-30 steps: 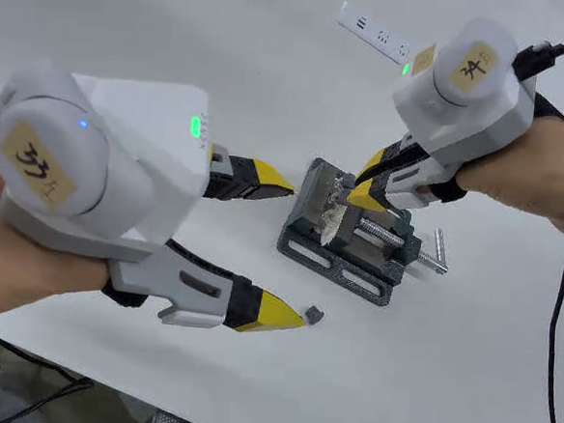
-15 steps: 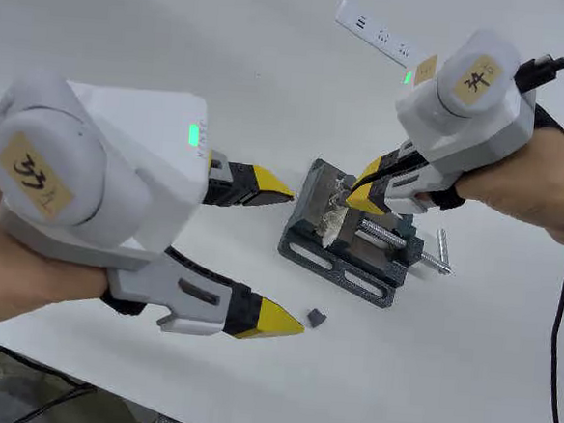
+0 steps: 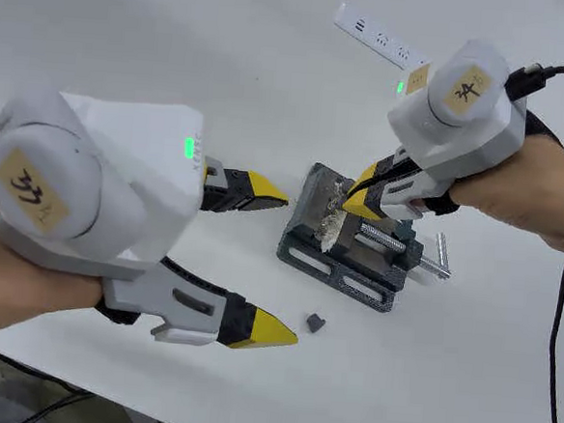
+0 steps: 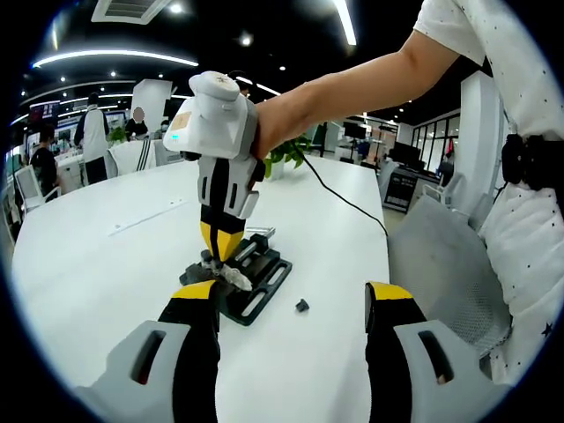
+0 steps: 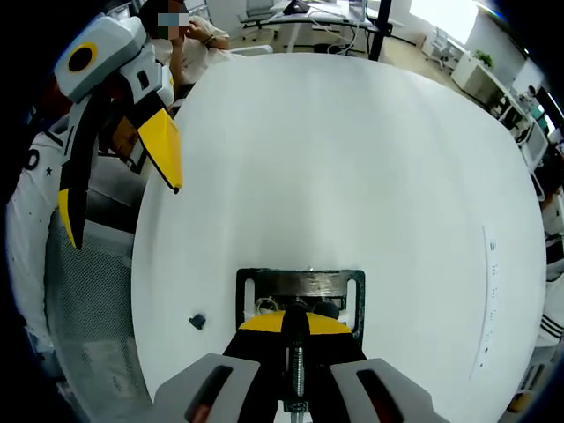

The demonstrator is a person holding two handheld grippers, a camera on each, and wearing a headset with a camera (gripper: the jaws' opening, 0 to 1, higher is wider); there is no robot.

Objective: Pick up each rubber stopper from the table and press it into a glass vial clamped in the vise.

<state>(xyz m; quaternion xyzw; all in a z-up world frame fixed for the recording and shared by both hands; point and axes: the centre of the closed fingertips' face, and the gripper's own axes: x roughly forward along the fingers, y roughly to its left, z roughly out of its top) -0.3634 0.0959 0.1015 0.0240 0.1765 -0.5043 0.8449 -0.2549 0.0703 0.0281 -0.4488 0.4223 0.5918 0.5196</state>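
**Rubber stopper (image 3: 314,322) dead ahead of the left gripper (image 3: 269,259)**

It's lying on the table (image 3: 177,49), just in front of the vise (image 3: 351,260), right off the tip of the left gripper's nearer jaw. Those jaws are spread wide with nothing in them. In the left gripper view it sits between the two jaws, so I'd guess a short reach forward and down gets it. It's too small to call its long axis.

The right gripper (image 3: 353,199) is parked over the vise, jaws pinched together above the glass vial (image 3: 330,229). Can't tell if anything's between them.

The tan stickers (image 3: 465,86) have handwritten numbers. The right one looks like 34, not sure.
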